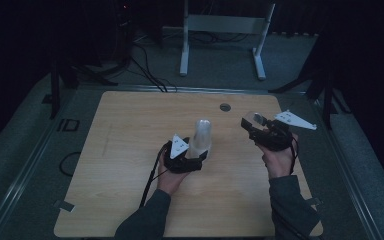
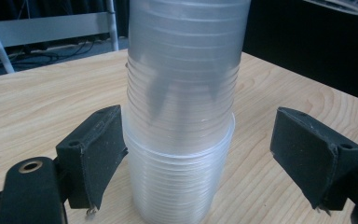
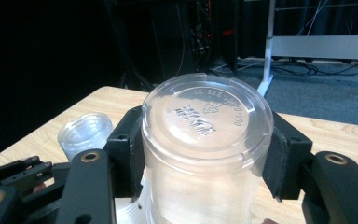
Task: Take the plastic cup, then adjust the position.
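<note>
Two grippers, one stack, one loose cup on the counter (image 1: 130,130).

Item 1: stack of clear plastic cups (image 1: 200,136), upright near the counter's middle, mouths down. In the left gripper view the stack (image 2: 182,116) stands between the two black pads; one pad (image 2: 95,154) touches or nearly touches its wall, the other (image 2: 314,154) stands well apart.

Item 2: left gripper (image 1: 185,159), at six o'clock of the stack, fingers wide and holding nothing.

Item 3: single clear cup (image 3: 205,140), bottom up, pinched at both sides in the right gripper (image 3: 205,158). In the high view that gripper (image 1: 260,131) sits at three o'clock of the stack, apart from it.

Step, as we judge it: steadying the stack, or one cup just taken off or about to be added.

Next move, in our judgement: we close the left fingers on the stack before the right hand acts.
</note>
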The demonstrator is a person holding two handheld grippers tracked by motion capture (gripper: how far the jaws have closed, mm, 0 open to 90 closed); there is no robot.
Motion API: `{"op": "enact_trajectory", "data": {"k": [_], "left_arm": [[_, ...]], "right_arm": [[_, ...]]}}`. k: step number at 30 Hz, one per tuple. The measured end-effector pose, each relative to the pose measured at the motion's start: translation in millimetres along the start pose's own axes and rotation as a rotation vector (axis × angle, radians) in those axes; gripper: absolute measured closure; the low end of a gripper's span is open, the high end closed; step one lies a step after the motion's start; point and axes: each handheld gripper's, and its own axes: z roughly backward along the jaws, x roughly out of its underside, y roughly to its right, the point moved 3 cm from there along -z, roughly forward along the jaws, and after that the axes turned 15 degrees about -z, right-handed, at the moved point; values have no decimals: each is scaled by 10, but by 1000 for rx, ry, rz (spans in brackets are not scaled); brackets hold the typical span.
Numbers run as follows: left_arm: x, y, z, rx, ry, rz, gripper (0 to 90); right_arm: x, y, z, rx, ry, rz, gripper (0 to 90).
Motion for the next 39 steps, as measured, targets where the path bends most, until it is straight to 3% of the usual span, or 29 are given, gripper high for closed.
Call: {"op": "enact_trajectory", "data": {"k": [19, 39], "left_arm": [[-31, -7, 115, 17, 26, 17, 195], [-76, 58, 244, 36, 55, -11, 234]], "right_arm": [[165, 144, 7, 28, -25, -23, 406], [333, 212, 2, 37, -47, -48, 407]]}}
